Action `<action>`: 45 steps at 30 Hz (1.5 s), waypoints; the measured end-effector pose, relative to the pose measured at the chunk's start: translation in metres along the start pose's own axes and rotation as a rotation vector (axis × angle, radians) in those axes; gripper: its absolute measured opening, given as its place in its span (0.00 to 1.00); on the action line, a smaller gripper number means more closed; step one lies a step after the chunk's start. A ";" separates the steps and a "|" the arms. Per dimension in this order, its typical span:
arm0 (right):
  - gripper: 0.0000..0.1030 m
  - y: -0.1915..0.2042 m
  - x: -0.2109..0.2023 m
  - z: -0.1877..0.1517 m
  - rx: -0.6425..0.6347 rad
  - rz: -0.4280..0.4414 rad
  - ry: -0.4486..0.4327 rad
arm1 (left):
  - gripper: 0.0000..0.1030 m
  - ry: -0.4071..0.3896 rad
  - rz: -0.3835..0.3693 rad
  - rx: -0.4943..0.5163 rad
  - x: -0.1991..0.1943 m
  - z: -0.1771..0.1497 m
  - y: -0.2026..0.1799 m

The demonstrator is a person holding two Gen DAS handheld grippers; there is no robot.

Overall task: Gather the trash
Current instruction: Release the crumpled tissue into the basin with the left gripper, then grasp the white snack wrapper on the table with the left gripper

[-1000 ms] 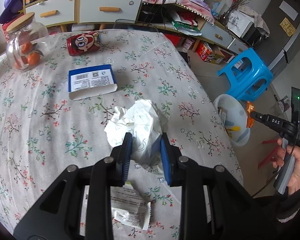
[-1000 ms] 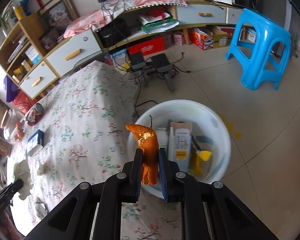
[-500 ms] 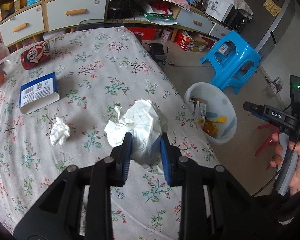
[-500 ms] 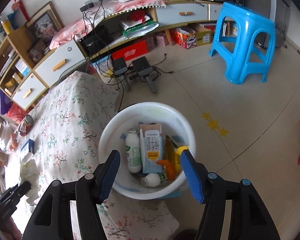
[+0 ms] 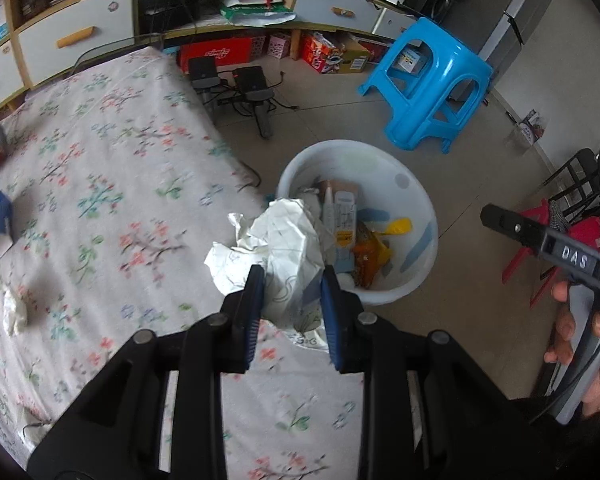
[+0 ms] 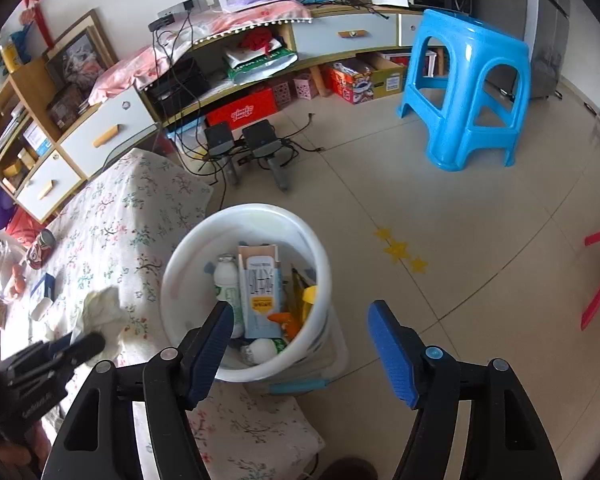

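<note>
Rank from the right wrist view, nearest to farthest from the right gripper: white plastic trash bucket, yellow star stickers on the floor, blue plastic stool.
1. White plastic trash bucket: on the floor just ahead of the open right gripper, toward its left finger, beside the table.
2. Yellow star stickers: on the floor tiles, further ahead and right of the bucket.
3. Blue plastic stool: far right, near the cabinets.

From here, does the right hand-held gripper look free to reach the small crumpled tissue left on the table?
Probably not directly: the right hand-held gripper is open over the white bin; the small crumpled tissue lies beyond the left hand-held gripper.
</note>
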State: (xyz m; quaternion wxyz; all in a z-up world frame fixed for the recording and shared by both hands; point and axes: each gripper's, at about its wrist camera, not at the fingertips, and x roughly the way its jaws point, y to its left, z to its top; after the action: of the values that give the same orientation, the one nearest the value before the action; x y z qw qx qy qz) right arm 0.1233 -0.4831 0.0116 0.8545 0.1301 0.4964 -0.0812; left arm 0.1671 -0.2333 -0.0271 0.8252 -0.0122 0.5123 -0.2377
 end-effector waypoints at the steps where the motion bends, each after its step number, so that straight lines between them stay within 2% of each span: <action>1: 0.70 -0.003 0.000 0.000 0.003 0.000 0.000 | 0.29 0.000 -0.005 0.007 0.003 0.004 -0.005; 12: 0.71 -0.019 -0.005 0.001 0.039 0.012 -0.006 | 0.30 -0.045 -0.030 0.071 0.023 0.031 -0.038; 13: 0.71 -0.018 -0.005 0.001 0.040 0.012 -0.007 | 0.34 -0.058 -0.026 0.077 0.022 0.032 -0.039; 15: 0.71 -0.019 -0.005 0.001 0.041 0.014 -0.008 | 0.54 -0.064 0.000 0.090 0.022 0.035 -0.039; 16: 0.72 -0.018 -0.005 0.002 0.041 0.016 -0.009 | 0.69 -0.076 0.022 0.089 0.020 0.036 -0.039; 17: 0.72 -0.018 -0.005 0.002 0.040 0.017 -0.010 | 0.75 -0.087 0.039 0.090 0.017 0.036 -0.038; 33: 0.73 0.009 -0.007 0.001 -0.010 0.028 -0.016 | 0.89 -0.089 0.164 0.071 -0.022 0.008 0.008; 35: 0.74 0.015 -0.007 0.000 -0.022 0.028 -0.015 | 0.93 -0.091 0.176 0.063 -0.030 0.002 0.017; 45: 0.75 0.056 0.001 -0.011 -0.110 0.024 0.008 | 0.96 -0.104 0.228 -0.008 -0.068 -0.031 0.078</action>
State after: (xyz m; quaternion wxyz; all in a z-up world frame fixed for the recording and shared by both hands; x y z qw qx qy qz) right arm 0.1297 -0.4268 0.0131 0.8593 0.0890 0.5018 -0.0431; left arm 0.1455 -0.1293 -0.0056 0.8722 0.0305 0.4681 -0.1391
